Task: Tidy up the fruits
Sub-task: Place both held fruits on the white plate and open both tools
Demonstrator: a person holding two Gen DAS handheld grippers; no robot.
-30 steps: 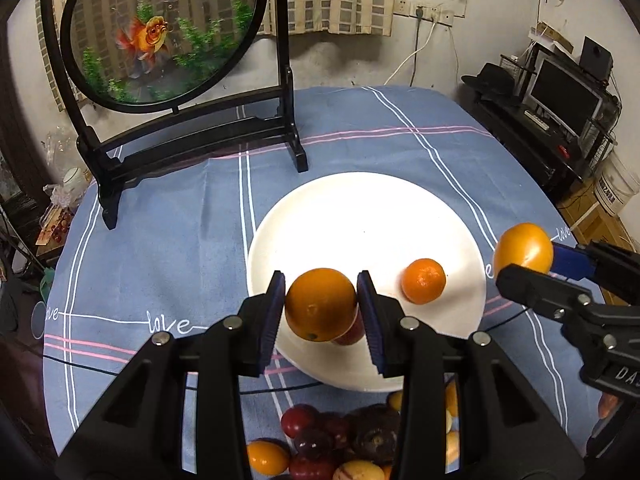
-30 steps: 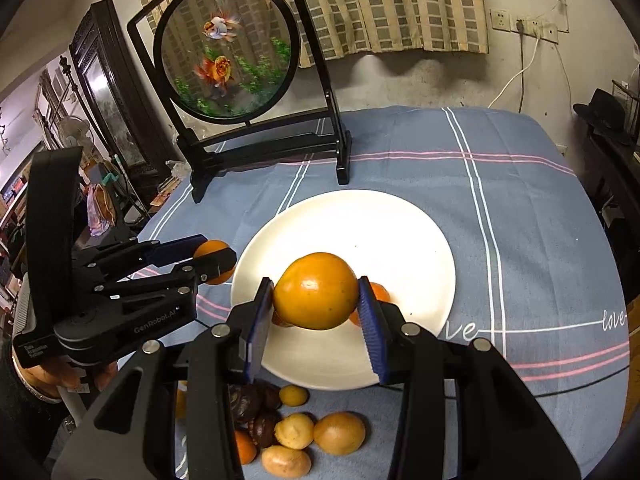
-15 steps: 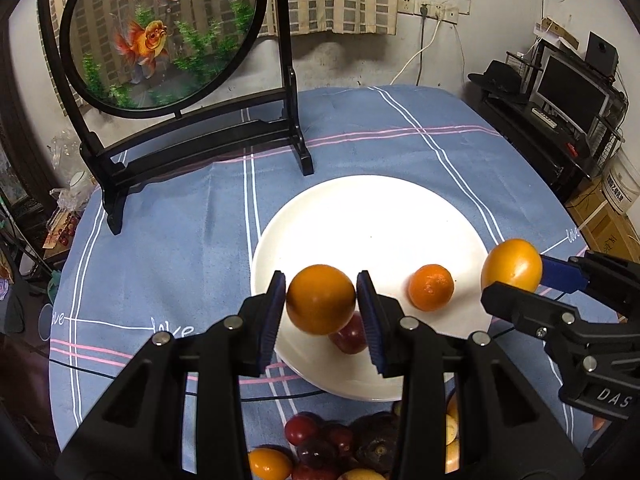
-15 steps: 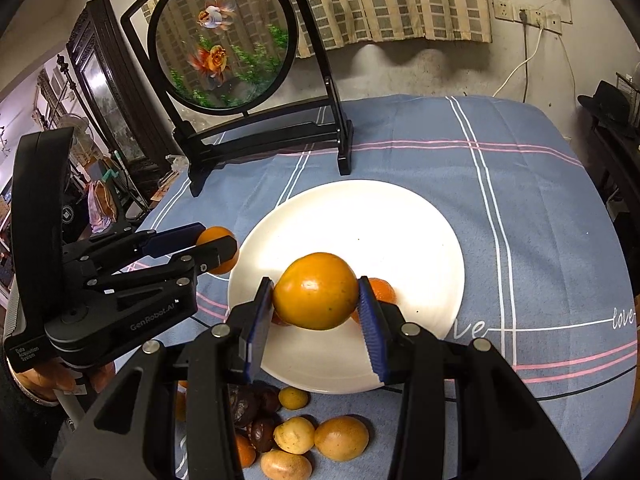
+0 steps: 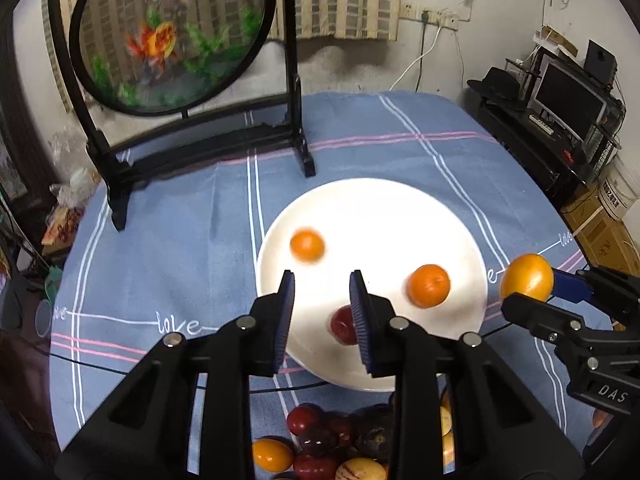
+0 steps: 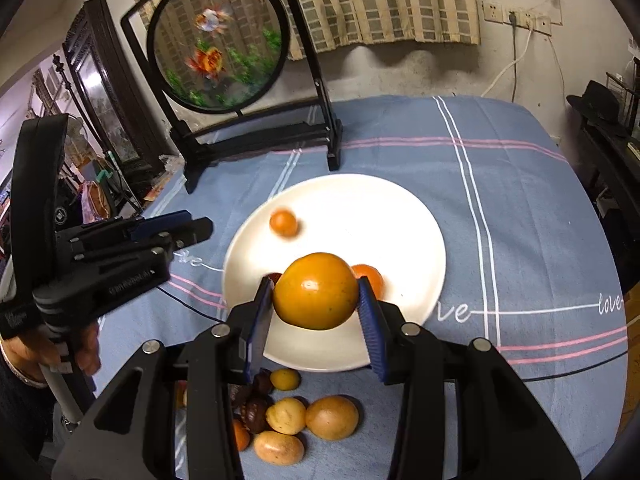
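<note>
A white plate (image 5: 380,216) (image 6: 360,200) lies mid-table on the blue cloth. On it are a blurred small orange (image 5: 307,245) (image 6: 283,222), a tangerine (image 5: 429,285) (image 6: 370,276) and a dark red fruit (image 5: 342,324). My left gripper (image 5: 322,280) (image 6: 192,228) hovers at the plate's near-left rim, empty, its jaws drawn in to a narrow gap. My right gripper (image 6: 316,296) (image 5: 536,292) is shut on a large orange (image 6: 316,296) (image 5: 526,276) above the plate's near-right edge. A pile of loose fruit (image 5: 320,440) (image 6: 296,420) lies before the plate.
A round goldfish screen on a black stand (image 5: 172,36) (image 6: 218,40) rises behind the plate. A thin black cable (image 5: 120,368) crosses the cloth near the front. A desk with a monitor (image 5: 568,96) stands to the right. A person's hand (image 6: 86,348) grips the left handle.
The small orange has left my left gripper and now sits blurred on the plate's left side. The left jaws have narrowed. The right gripper still holds its orange.
</note>
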